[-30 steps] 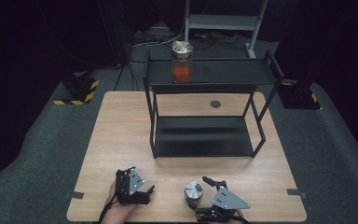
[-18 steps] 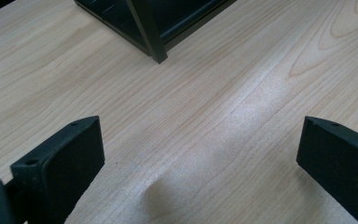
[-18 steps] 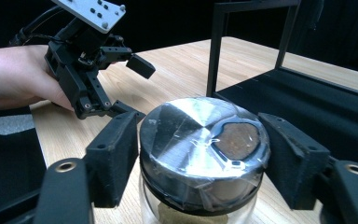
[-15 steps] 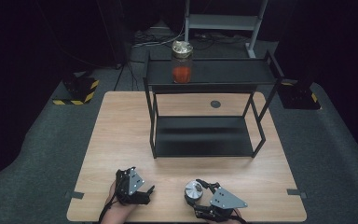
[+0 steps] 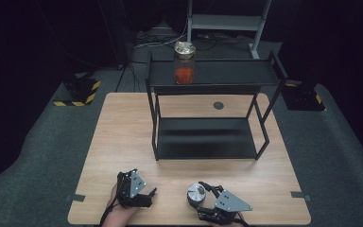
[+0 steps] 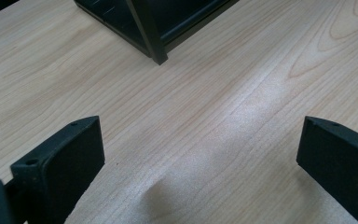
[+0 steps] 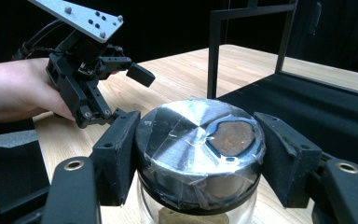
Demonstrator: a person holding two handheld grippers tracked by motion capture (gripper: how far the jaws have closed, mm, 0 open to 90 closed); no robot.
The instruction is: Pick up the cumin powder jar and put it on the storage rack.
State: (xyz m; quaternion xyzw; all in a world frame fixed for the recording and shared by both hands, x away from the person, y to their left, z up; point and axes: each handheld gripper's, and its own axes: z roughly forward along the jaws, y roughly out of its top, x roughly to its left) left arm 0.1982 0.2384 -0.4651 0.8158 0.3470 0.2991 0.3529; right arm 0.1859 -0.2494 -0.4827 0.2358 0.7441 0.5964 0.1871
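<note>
Silver foil and clear tape cover the lid of the jar (image 7: 199, 144), and a brown patch shows through the tape on its top. Jar body below the lid is cut off at the bottom of the right gripper view; only a bit of glass and something tan inside can be made out. In the high view the jar (image 5: 196, 193) shows as a small silver disc, body hidden under its own lid. Both forearms are cut off at the bottom edge there.

Jar stands on the wooden surface (image 5: 123, 137) near the person's edge, in front of the black shelf rack (image 5: 208, 142) and well apart from it. Right hand-held gripper (image 7: 198, 161) has one pad on each side of the lid, both pressing against its rim: pinching the jar. Its jaws have just been closing; compared with a second ago, when the jar stood between spread jaws, the pads now touch it. Jar itself has not shifted.

Left hand-held gripper (image 5: 142, 194) rests low over the surface, left of the jar and apart from it, jaws spread with bare wood between them in the left gripper view; unchanged from before.

A second jar with red contents (image 5: 185, 61) stands on the rack's top shelf.
</note>
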